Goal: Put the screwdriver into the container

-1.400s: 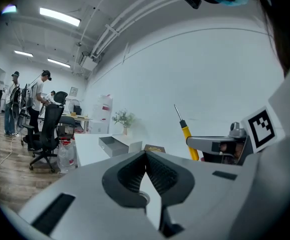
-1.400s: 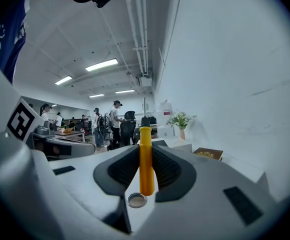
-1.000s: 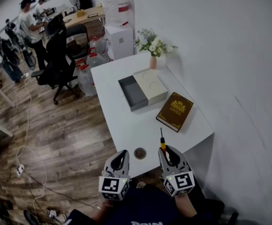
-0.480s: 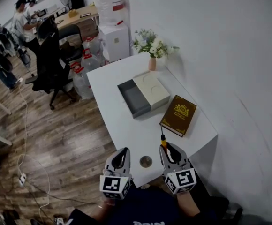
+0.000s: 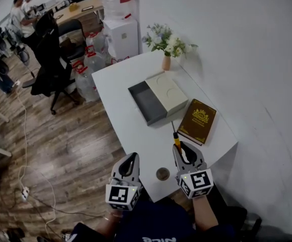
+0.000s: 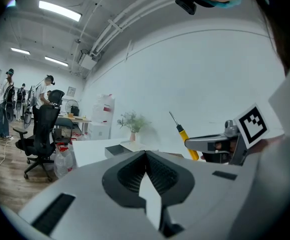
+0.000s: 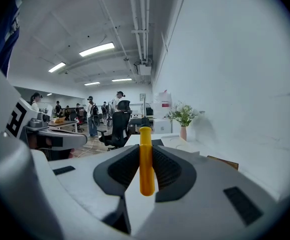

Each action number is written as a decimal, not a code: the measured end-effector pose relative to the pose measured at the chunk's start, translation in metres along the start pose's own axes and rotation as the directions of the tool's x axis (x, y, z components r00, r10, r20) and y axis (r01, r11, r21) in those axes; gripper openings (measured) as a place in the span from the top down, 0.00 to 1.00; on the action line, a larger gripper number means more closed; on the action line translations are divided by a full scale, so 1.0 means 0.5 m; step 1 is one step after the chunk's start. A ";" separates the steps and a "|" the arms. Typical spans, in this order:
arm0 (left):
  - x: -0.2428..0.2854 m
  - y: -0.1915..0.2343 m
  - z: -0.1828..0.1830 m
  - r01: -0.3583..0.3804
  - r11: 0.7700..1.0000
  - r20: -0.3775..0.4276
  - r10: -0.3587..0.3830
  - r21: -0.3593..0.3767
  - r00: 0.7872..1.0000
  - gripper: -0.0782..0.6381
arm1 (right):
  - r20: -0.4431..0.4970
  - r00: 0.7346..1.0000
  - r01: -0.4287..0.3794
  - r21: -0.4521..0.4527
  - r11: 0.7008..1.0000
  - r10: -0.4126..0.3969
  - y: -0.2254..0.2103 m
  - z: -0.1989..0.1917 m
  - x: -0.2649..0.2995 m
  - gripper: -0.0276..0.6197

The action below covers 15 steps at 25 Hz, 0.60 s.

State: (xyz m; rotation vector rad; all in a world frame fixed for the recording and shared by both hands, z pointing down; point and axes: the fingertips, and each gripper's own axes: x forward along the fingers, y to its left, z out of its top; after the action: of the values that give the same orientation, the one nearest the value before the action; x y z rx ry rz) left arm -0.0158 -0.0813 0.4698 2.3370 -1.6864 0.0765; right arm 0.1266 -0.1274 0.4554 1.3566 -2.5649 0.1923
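- Head view: right gripper (image 5: 182, 149) is clamped on the screwdriver (image 5: 175, 139). Yellow handle sits in the jaws, shaft points ahead toward the container (image 5: 147, 104). The tool is in the air over the near part of the table (image 5: 128, 130), well short of the container.
- Same view: left gripper (image 5: 131, 158) is by the table's front edge and carries nothing.
- Container is a grey open tray and looks empty. A cream box (image 5: 168, 89) touches its far-right side. A book (image 5: 199, 121) lies near the box, ahead of the right gripper.
- Left gripper view: jaws together, nothing between them. The screwdriver shows at right, tilted up in the other gripper.
- Right gripper view: jaws pinch the yellow handle.
- Progress, my read: pick is done; the carry to the tray and the release are left.
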 end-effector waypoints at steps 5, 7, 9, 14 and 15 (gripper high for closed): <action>0.021 0.034 0.018 0.024 0.999 -0.011 -0.023 0.040 1.000 0.87 | -0.045 0.999 0.024 0.002 1.000 -0.024 -0.003 -0.002 0.056 0.81; 0.027 0.044 0.017 0.037 0.997 -0.004 -0.037 0.062 0.999 0.87 | -0.056 0.998 0.025 -0.009 1.000 -0.026 0.001 0.000 0.080 0.81; 0.036 0.055 0.027 0.055 0.996 -0.003 -0.055 0.064 0.998 0.87 | -0.061 0.998 0.028 -0.019 0.999 -0.029 0.004 0.008 0.103 0.81; 0.061 0.087 0.029 0.093 0.994 -0.012 -0.092 0.058 0.996 0.87 | -0.095 0.994 0.055 -0.031 0.998 -0.057 -0.004 0.012 0.166 0.81; 0.065 0.093 0.028 0.097 0.993 -0.013 -0.097 0.066 0.995 0.87 | -0.101 0.993 0.060 -0.033 0.998 -0.063 -0.006 0.012 0.178 0.81</action>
State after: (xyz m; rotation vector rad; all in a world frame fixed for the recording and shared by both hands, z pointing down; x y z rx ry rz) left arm -0.0505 -0.1286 0.4710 2.4586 -1.5863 0.1273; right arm 0.0801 -0.2013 0.4731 1.3757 -2.4301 0.2059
